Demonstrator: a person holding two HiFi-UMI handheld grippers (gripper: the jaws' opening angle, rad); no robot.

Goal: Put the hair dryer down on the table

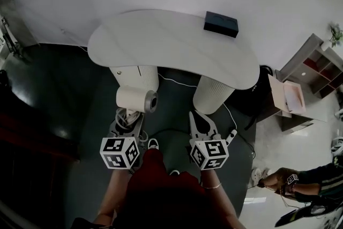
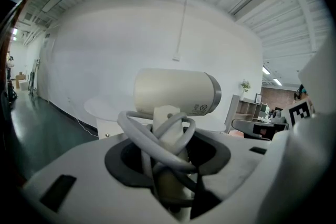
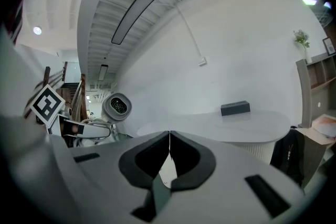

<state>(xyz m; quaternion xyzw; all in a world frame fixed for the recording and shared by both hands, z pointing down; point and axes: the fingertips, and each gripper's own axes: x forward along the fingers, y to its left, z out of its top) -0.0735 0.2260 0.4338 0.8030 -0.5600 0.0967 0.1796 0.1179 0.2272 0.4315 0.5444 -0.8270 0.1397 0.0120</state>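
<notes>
A cream hair dryer (image 1: 136, 99) with a grey nozzle end is held in the air in front of the white table (image 1: 161, 45), below its near edge. My left gripper (image 1: 128, 116) is shut on the dryer's handle, which has the grey cord wrapped round it (image 2: 167, 136). The barrel (image 2: 176, 93) lies crosswise above the jaws. My right gripper (image 1: 201, 122) is shut and holds nothing; its tips meet (image 3: 169, 136). In the right gripper view the dryer's nozzle (image 3: 116, 106) shows at left and the table (image 3: 247, 124) lies ahead.
A dark box (image 1: 221, 23) lies on the table's far right part. Two ribbed white pedestals (image 1: 214, 94) carry the table. A cable runs over the dark floor. A shelf unit (image 1: 321, 61) and a cardboard box (image 1: 289, 96) stand to the right. Another person's hand (image 1: 284, 179) is at lower right.
</notes>
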